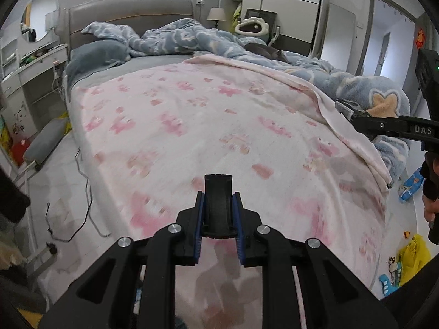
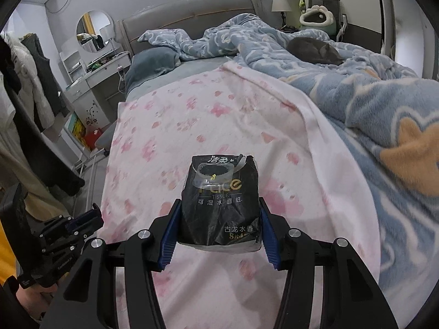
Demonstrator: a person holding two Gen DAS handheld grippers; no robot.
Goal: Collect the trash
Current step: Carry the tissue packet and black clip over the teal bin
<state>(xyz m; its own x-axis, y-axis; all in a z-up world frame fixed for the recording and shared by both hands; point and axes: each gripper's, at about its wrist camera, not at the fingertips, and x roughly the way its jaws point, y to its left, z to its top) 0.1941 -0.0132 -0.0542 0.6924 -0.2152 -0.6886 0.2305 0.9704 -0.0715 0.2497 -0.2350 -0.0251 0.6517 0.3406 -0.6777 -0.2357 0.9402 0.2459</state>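
Item 1: small black ribbed plastic piece (image 1: 218, 205), lower centre of the left view, clamped in the left gripper (image 1: 218, 226).

Item 2: crumpled black tissue packet with gold lettering (image 2: 219, 203), lower centre of the right view, clamped in the right gripper (image 2: 219, 240).

Both are held above the pink-flowered bedspread (image 1: 192, 126).

Outstanding: disposal; no bin is seen.

A bedroom with grey walls. A wide bed (image 1: 192, 126) with a padded grey headboard (image 1: 131, 11) fills the middle – on it lie a pink flowered sheet (image 2: 208, 126) and a crumpled blue fleece blanket (image 2: 378, 101). At the left stands a white dressing table (image 2: 98, 79) with a round mirror (image 2: 94, 31). A small lamp (image 2: 281, 6) is beside the headboard, a tall white wardrobe (image 1: 285, 2) at the right. The floor (image 1: 65, 181) is pale – a black cable (image 1: 82, 192) lies on it.
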